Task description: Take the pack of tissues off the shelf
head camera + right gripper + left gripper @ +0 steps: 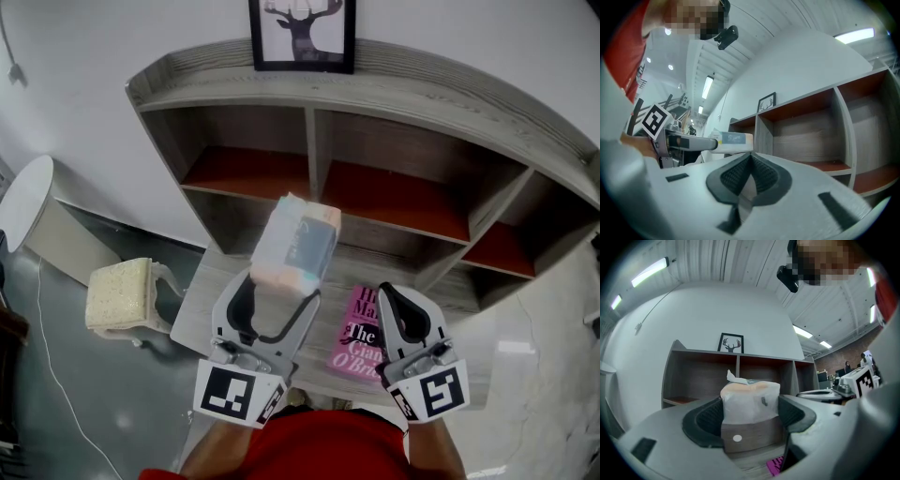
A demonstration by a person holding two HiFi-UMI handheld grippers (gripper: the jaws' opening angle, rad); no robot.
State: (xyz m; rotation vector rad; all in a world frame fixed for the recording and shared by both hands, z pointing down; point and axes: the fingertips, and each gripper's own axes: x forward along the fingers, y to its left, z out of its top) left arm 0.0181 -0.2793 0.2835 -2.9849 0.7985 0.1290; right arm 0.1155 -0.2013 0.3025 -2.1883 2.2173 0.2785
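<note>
In front of the shelf [422,80], pack of tissues [298,239] clamped in the left gripper [279,289]: squeeze evenly, draw back level, clear of the closed, empty right gripper [386,292].

Partly seen, partly lost
Framed picture [302,36] cut by top edge; pink book [354,339] half under right gripper [384,291]; print on pack of tissues [298,242] blurred.

You're gripping the pack of tissues [298,239] with your left tongs [279,286], jaws pressing in on both its sides. Your right tongs [386,292] are hovering alongside, jaws pinching together, empty, both pointing forward.
</note>
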